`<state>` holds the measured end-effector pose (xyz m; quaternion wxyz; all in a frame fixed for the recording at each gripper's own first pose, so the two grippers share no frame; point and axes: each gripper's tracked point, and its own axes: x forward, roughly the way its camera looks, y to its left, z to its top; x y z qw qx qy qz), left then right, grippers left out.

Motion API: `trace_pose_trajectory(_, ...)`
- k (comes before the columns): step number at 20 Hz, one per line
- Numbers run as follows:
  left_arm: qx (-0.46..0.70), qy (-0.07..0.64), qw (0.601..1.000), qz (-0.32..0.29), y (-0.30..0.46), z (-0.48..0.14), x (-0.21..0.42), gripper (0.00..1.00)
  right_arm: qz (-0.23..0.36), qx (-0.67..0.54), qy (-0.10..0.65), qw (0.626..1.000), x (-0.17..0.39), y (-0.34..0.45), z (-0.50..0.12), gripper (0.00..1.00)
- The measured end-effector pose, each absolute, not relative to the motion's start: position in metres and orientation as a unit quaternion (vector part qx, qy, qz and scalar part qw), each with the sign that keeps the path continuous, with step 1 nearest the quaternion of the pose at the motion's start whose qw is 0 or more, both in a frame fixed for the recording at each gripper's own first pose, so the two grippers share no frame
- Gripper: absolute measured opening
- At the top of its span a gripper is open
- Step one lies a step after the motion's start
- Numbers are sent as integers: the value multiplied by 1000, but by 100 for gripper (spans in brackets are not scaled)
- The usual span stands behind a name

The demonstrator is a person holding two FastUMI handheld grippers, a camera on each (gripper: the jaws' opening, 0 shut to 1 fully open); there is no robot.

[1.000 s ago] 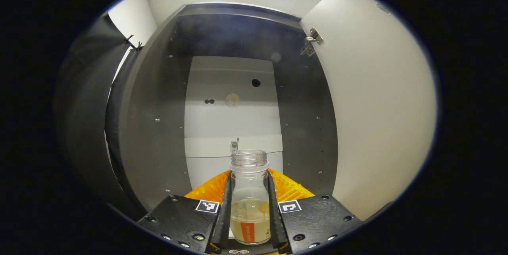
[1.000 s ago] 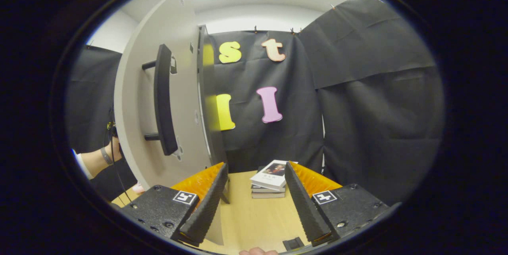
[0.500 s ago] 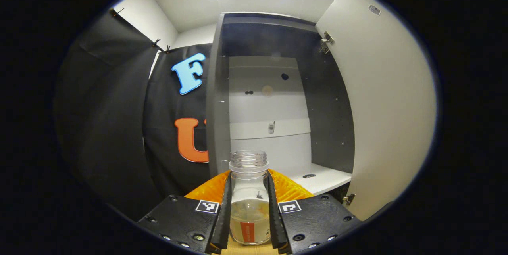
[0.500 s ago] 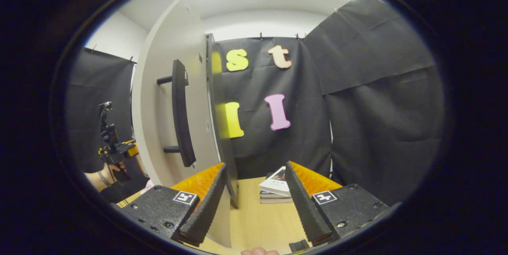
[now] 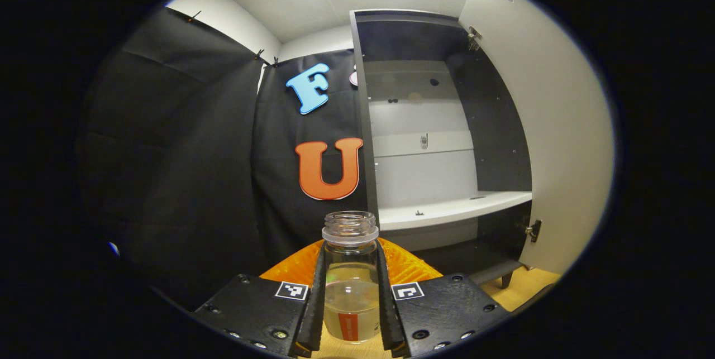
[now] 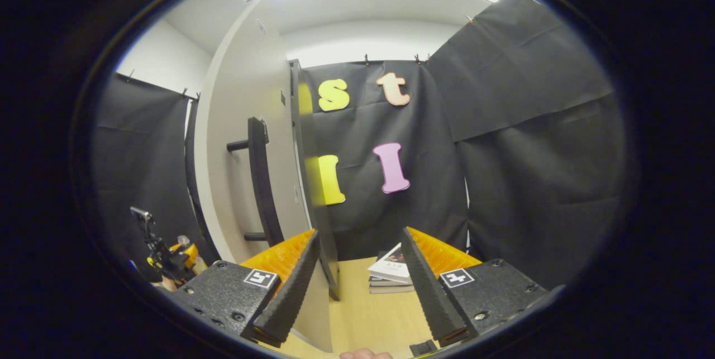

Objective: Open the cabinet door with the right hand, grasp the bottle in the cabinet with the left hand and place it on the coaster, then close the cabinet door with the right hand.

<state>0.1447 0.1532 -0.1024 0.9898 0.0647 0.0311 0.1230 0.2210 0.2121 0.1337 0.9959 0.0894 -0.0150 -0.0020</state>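
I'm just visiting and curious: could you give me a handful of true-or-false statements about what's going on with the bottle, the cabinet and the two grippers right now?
1. The left gripper is clamped on the bottle. True.
2. The bottle has a cap screwed on. False: its threaded neck is open, with no cap.
3. The cabinet door is shut. False: it stands open, and the white shelf inside is in sight.
4. The right gripper is open and holds nothing. True.
5. The right gripper is squeezing the door handle. False: the handle is off to its left, untouched.
6. A stack of books lies on the wooden table. True.
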Motion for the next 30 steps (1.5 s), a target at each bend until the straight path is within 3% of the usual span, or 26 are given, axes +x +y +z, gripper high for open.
trace_pose_trajectory(12, 78, 100, 974, 189, 185, -216, 80, 40, -26, 99, -27, 994, 218, 210, 143, 91)
trace_pose_trajectory(27, 33, 81, 973, 213, 196, -243, 47, 40, -21, 72, -20, 997, 217, 215, 142, 91)
trace_pose_trajectory(30, 27, 79, 974, 211, 197, -243, 47, 48, -21, 77, -21, 997, 217, 217, 142, 91)
